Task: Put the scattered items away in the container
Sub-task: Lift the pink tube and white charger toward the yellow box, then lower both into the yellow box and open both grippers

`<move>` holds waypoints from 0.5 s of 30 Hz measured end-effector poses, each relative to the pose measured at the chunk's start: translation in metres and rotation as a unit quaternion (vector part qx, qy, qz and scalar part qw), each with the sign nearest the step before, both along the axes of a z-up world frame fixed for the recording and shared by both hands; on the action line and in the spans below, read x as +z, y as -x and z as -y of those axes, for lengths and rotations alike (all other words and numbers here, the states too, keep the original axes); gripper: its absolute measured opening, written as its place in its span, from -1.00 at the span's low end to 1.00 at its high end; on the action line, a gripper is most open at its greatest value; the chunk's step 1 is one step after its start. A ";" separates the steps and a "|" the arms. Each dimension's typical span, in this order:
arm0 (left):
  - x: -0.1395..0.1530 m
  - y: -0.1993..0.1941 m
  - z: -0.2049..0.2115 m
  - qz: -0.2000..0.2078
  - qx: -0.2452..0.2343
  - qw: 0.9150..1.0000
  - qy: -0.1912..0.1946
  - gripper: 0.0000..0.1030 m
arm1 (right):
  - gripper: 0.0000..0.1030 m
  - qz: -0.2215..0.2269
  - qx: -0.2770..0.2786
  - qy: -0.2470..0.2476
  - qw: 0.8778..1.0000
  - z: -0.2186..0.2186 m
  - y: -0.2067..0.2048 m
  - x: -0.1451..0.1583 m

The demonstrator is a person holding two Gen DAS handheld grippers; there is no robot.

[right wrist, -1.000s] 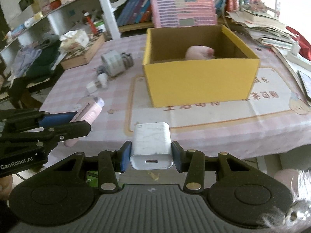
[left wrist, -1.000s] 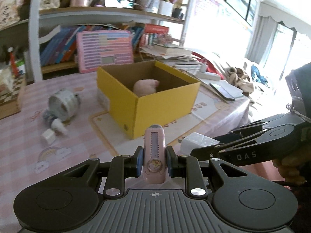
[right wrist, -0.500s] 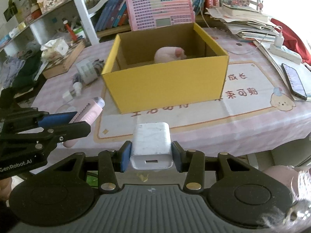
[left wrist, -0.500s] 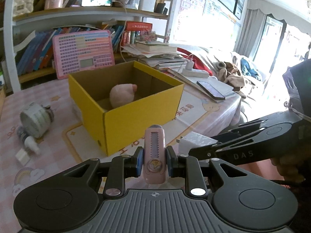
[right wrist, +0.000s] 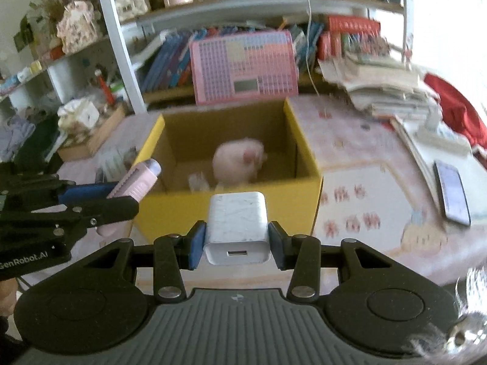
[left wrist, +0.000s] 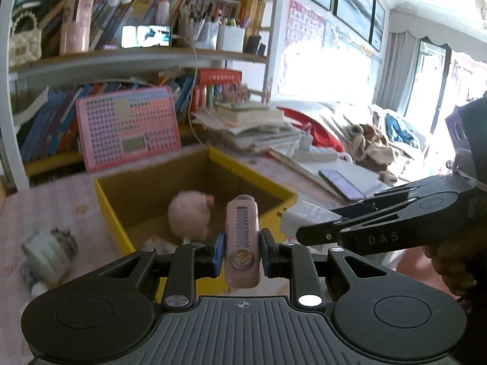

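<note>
The yellow cardboard box (left wrist: 115,213) (right wrist: 307,158) stands open on the pink checked tablecloth with a pink plush toy (left wrist: 188,216) (right wrist: 237,164) inside. My left gripper (left wrist: 240,252) is shut on a pink utility knife (left wrist: 242,243), held just before the box's near wall; the knife also shows in the right wrist view (right wrist: 134,182). My right gripper (right wrist: 237,240) is shut on a white USB charger (right wrist: 237,228), held close to the box's front wall; the charger also shows in the left wrist view (left wrist: 307,219).
A roll of tape (left wrist: 48,252) lies left of the box. A pink keyboard toy (right wrist: 243,67) leans against the bookshelf behind. A phone (right wrist: 452,191), a stack of papers (right wrist: 383,88) and a power strip lie to the right.
Both grippers have risen and moved forward to the box, each still holding its item. The box now fills the view's centre and its inside shows.
</note>
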State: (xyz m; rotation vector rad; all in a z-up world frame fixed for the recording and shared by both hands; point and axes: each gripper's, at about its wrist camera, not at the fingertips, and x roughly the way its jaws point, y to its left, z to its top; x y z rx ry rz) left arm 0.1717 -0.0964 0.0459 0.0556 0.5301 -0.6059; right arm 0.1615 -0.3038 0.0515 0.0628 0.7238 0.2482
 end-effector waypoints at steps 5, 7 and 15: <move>0.006 -0.019 0.013 0.016 0.020 1.000 -0.004 -0.56 | -0.20 0.027 0.026 0.001 0.999 0.007 -0.028 0.010; 0.007 -0.027 0.017 0.018 0.031 0.999 -0.008 -0.56 | -0.20 0.031 0.037 0.000 0.999 0.009 -0.039 0.011; 0.001 -0.055 0.020 0.019 0.072 0.997 -0.025 -0.56 | -0.20 0.033 0.088 0.010 0.996 0.003 -0.081 0.001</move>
